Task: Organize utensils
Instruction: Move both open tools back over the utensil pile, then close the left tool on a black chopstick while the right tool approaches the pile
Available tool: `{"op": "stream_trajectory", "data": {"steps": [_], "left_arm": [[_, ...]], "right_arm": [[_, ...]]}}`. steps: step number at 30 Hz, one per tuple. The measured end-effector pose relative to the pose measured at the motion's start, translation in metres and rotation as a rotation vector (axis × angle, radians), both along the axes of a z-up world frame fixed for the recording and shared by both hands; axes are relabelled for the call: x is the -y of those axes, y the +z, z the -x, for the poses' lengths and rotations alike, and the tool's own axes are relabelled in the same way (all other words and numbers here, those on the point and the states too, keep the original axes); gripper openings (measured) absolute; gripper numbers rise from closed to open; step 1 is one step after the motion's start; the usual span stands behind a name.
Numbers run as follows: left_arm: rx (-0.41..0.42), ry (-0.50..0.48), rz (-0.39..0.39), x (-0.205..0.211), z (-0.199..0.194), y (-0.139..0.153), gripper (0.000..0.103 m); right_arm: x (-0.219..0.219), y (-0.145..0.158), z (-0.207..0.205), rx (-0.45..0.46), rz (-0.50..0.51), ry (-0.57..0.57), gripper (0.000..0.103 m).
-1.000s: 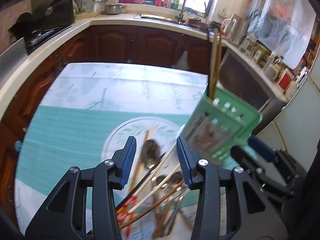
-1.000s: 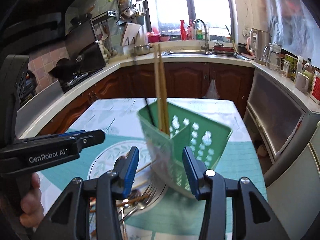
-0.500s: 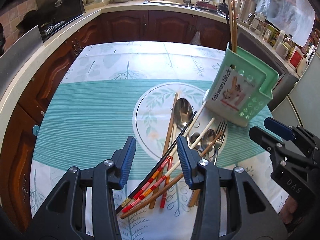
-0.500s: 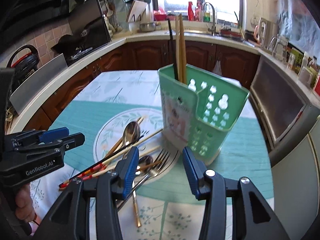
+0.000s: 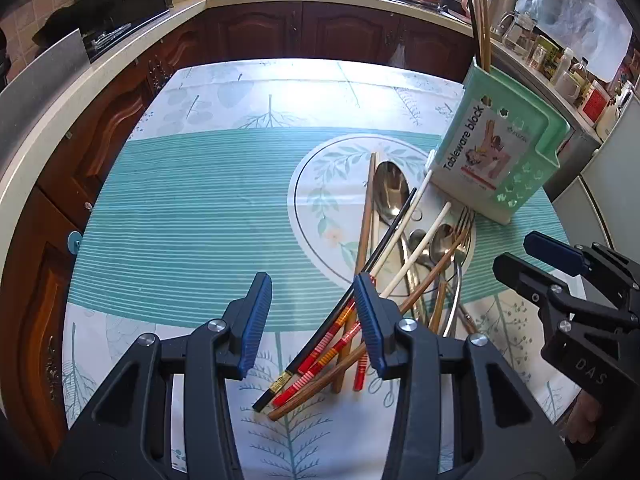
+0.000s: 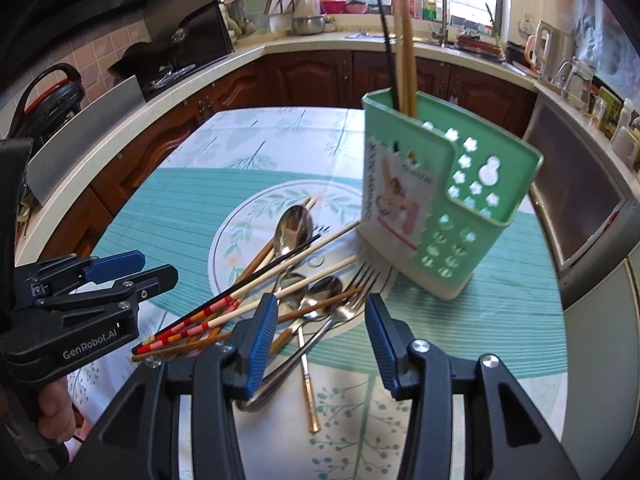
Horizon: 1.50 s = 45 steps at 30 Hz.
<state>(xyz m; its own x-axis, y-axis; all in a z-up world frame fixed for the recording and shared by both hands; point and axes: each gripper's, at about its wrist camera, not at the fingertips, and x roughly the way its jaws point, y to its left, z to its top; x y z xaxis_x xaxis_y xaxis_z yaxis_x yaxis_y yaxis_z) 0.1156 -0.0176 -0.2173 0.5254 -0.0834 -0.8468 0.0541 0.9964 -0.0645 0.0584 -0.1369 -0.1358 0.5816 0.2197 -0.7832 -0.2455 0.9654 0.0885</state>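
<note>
A green utensil holder (image 5: 500,148) (image 6: 444,208) stands upright on the table at the right, with three chopsticks (image 6: 402,52) standing in its rear slot. A loose pile lies on the tablecloth in front of it: a large spoon (image 5: 390,192) (image 6: 294,228), smaller spoons (image 6: 320,292), a fork (image 6: 352,292) and several chopsticks (image 5: 360,304) (image 6: 240,300). My left gripper (image 5: 308,312) is open and empty, above the near ends of the chopsticks. My right gripper (image 6: 320,332) is open and empty, above the fork and spoons.
The table (image 5: 200,220) has a teal striped cloth with a round leaf motif. Dark wooden cabinets and a pale counter (image 5: 120,60) wrap around the back and left. A sink (image 6: 436,36) and jars line the back and right counters.
Both grippers have pulled back and up from the holder and pile. The holder, tilted and blurred a second ago, now stands still on the table. Both stay open.
</note>
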Motion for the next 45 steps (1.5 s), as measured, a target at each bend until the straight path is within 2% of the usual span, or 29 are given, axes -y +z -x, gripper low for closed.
{"op": "stream_trajectory", "data": {"steps": [11, 17, 20, 22, 24, 30, 37, 45], "left_arm": [[-0.088, -0.05, 0.084, -0.02, -0.009, -0.025, 0.039], [-0.129, -0.15, 0.101, -0.003, -0.025, -0.03, 0.039], [-0.146, -0.208, 0.088, 0.009, -0.035, -0.033, 0.037], [-0.168, -0.245, 0.07, 0.016, -0.044, -0.037, 0.023], [-0.198, -0.263, 0.05, 0.019, -0.054, -0.043, 0.02], [-0.24, -0.32, 0.028, 0.029, -0.067, -0.049, 0.02], [-0.238, -0.365, -0.024, 0.038, -0.07, -0.05, 0.02], [-0.264, -0.426, -0.123, 0.048, -0.078, -0.054, 0.02]], "right_arm": [[-0.011, -0.023, -0.003, -0.101, -0.04, 0.022, 0.045], [-0.007, -0.034, -0.008, -0.139, -0.07, 0.014, 0.045], [-0.006, -0.038, -0.01, -0.15, -0.083, 0.009, 0.045], [-0.004, -0.039, -0.011, -0.156, -0.092, 0.006, 0.045], [0.0, -0.04, -0.01, -0.156, -0.104, 0.002, 0.045], [0.01, -0.042, -0.011, -0.158, -0.132, -0.008, 0.045], [0.017, -0.047, -0.013, -0.173, -0.151, -0.017, 0.045], [0.017, -0.049, -0.014, -0.174, -0.161, -0.011, 0.045]]}}
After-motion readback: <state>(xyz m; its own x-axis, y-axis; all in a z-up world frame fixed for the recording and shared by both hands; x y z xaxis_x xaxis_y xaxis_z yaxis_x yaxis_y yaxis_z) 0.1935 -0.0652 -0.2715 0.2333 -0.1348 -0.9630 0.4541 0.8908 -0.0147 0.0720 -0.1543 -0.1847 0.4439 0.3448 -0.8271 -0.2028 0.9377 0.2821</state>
